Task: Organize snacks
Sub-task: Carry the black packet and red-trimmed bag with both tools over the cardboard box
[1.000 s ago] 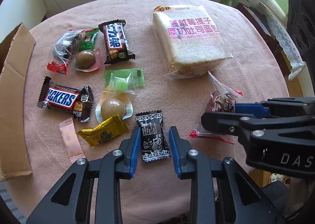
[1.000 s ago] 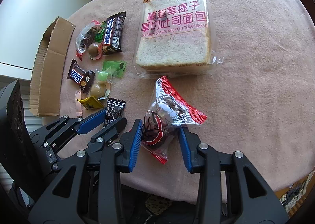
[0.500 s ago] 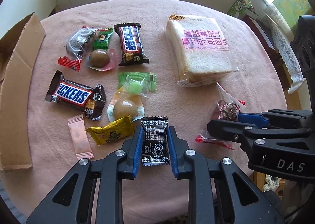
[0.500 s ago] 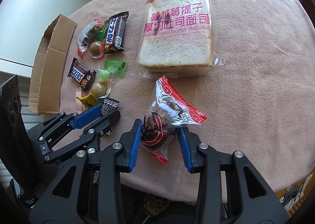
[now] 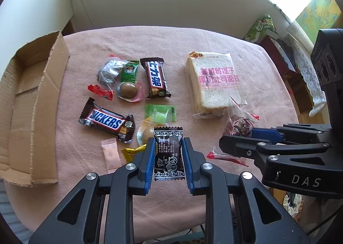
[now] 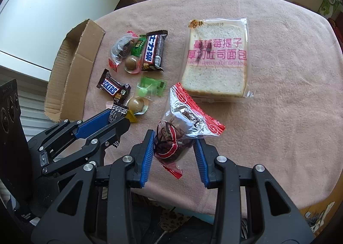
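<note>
My left gripper (image 5: 168,143) is shut on a black candy packet (image 5: 169,153) and holds it above the pink tablecloth. My right gripper (image 6: 174,138) is shut on a clear bag of dark candies with red edges (image 6: 182,128), also lifted; it also shows in the left wrist view (image 5: 238,125). On the cloth lie a Snickers bar (image 5: 105,120), a dark chocolate bar (image 5: 155,76), a green candy (image 5: 159,114), round jellies (image 5: 128,90), a yellow packet (image 5: 133,152) and a pink wrapper (image 5: 110,155). A bagged toast loaf (image 5: 214,83) lies at the right.
An open cardboard box (image 5: 32,104) lies at the table's left edge, also in the right wrist view (image 6: 72,68). The round table (image 6: 278,104) has bare cloth on the right. Green boxes (image 5: 260,28) and a shelf stand beyond the far right edge.
My left gripper closed on the black candy packet and lifted it off the cloth. My right gripper rose with the clear candy bag. Both views pulled back and up.
</note>
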Motion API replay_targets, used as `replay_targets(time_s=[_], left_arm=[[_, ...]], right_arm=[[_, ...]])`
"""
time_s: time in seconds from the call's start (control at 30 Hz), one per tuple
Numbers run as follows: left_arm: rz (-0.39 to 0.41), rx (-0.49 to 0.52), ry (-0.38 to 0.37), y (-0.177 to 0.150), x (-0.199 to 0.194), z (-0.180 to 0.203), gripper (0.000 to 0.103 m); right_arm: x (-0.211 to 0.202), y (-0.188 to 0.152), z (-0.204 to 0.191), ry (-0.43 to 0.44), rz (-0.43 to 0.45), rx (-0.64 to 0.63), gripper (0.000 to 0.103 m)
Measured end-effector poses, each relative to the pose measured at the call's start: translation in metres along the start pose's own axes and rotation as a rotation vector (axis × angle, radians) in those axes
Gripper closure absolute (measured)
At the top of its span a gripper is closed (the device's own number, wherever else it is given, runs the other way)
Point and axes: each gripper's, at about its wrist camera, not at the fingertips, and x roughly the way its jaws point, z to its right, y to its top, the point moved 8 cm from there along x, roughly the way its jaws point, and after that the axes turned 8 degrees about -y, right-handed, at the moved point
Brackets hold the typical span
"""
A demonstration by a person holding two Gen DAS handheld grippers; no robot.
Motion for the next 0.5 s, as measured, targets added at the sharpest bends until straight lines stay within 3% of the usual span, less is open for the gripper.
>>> replay_targets(time_s=[0.23, 0.5], left_arm=[[0.073, -0.062, 0.043, 0.015, -0.035, -0.036, 0.08], [0.142, -0.17, 0.104, 0.02, -0.071, -0.099, 0.08]], right_arm=[[-0.015, 0.029, -0.047, 0.03, 0.042, -0.094, 0.065], [-0.017, 0.061, -0.129, 0.068, 0.076, -0.243, 0.065]])
